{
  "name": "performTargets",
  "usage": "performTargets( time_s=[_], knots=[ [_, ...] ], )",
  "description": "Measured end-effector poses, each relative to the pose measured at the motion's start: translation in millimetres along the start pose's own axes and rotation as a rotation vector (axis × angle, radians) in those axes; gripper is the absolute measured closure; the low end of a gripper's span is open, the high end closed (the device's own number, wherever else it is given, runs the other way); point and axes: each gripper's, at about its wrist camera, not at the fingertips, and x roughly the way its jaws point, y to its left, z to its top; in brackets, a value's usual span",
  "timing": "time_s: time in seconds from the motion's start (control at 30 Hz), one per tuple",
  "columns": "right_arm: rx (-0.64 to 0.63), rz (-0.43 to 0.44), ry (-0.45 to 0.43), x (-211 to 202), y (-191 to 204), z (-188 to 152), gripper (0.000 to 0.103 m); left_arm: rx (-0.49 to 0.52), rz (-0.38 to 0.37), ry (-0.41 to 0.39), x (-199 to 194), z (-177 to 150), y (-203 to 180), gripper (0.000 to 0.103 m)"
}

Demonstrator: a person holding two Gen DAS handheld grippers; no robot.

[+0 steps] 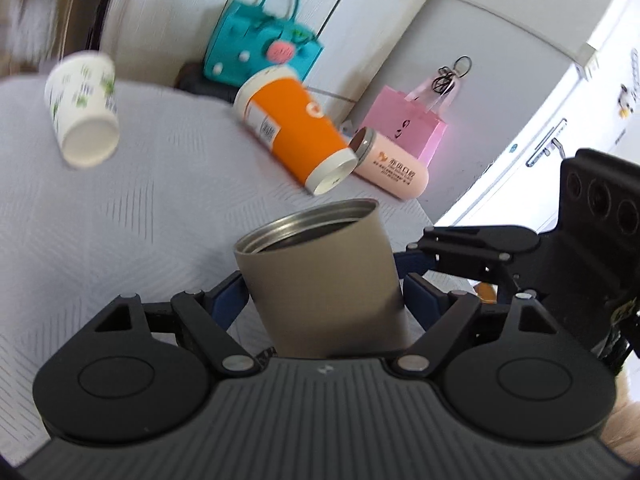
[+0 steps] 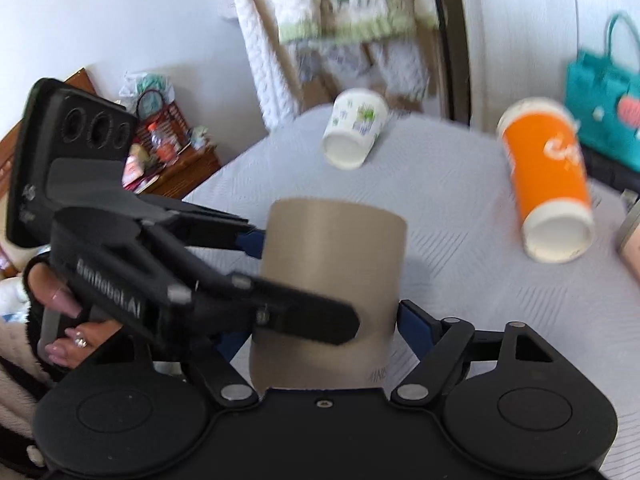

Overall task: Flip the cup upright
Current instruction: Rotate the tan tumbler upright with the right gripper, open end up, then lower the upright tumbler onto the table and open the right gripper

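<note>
A taupe metal cup with a steel rim is held between both grippers above the grey tablecloth, its open mouth up and tilted away in the left wrist view. My left gripper is shut on its lower body. My right gripper closes on the same cup from the other side; its blue pads sit against the wall. In the right wrist view the left gripper's fingers cross the cup's front.
An orange paper cup, a white printed paper cup and a pink tumbler lie on their sides on the table. A teal bag and a pink bag stand behind.
</note>
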Motion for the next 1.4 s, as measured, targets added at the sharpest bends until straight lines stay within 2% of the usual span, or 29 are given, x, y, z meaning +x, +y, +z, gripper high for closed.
performTargets(
  time_s=[0.13, 0.37, 0.53, 0.6, 0.9, 1.1, 1.3, 1.4],
  knots=[
    [0.008, -0.012, -0.083, -7.8, -3.8, 0.3, 0.022, 0.040, -0.008, -0.049, -4.6, 8.6, -0.8, 0.021],
    [-0.040, -0.066, -0.193, -0.2, -11.5, 16.2, 0.022, 0.151, 0.038, -0.115, -2.1, 40.9, -2.2, 0.025],
    [-0.134, -0.157, -0.261, 15.6, -11.1, 30.7, 0.022, 0.222, 0.077, -0.150, 4.8, 59.7, 0.3, 0.026],
    [-0.136, -0.181, -0.289, 21.1, -14.6, 35.3, 0.022, 0.247, 0.096, -0.159, 9.9, 64.9, 1.5, 0.027],
    [-0.194, -0.267, -0.342, 43.8, -27.6, 47.0, 0.022, 0.311, 0.158, -0.214, 27.1, 72.4, 7.7, 0.027],
    [-0.232, -0.328, -0.339, 62.1, -29.3, 37.8, 0.022, 0.339, 0.182, -0.168, 44.7, 68.3, 12.6, 0.028],
    [-0.212, -0.318, -0.365, 61.7, -37.3, 33.9, 0.022, 0.349, 0.183, -0.202, 46.8, 63.6, 11.4, 0.028],
    [-0.221, -0.326, -0.363, 61.3, -36.8, 31.7, 0.021, 0.341, 0.176, -0.185, 48.5, 63.0, 11.5, 0.026]
  ],
)
